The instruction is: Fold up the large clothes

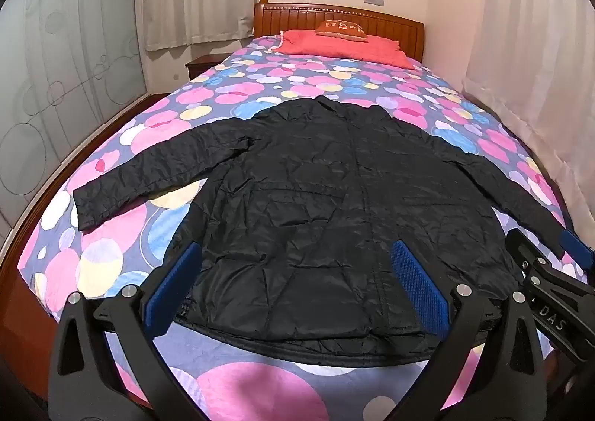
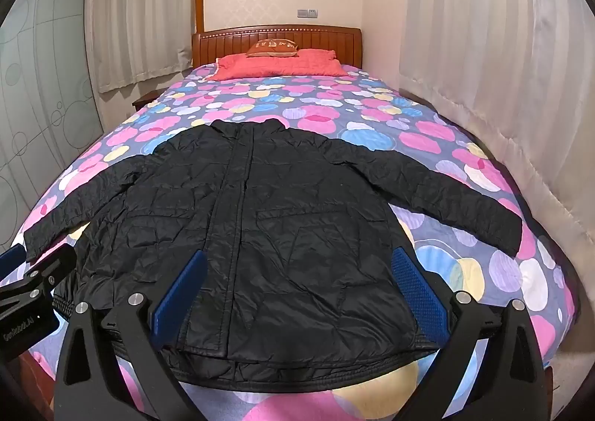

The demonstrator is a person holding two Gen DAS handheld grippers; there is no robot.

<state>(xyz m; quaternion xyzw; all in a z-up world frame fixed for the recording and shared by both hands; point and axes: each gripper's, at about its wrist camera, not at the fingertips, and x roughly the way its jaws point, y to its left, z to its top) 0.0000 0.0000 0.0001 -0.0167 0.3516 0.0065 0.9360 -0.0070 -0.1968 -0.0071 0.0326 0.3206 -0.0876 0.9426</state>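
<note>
**Jacket flat on the bed**

The left tongs (image 1: 297, 265) gape wide, holding nothing, above the hem of the black quilted jacket (image 1: 334, 198), which lies spread on the circle-patterned bedspread (image 1: 223, 86). The right tongs (image 2: 299, 270) gape likewise, also empty.

A crinkled, faintly glossy black jacket (image 2: 253, 220) lies on a matt printed cloth bedspread (image 2: 372, 131); polished wooden headboard (image 2: 277, 38) behind, blue textured gripper pads (image 1: 418, 287) in front.
</note>
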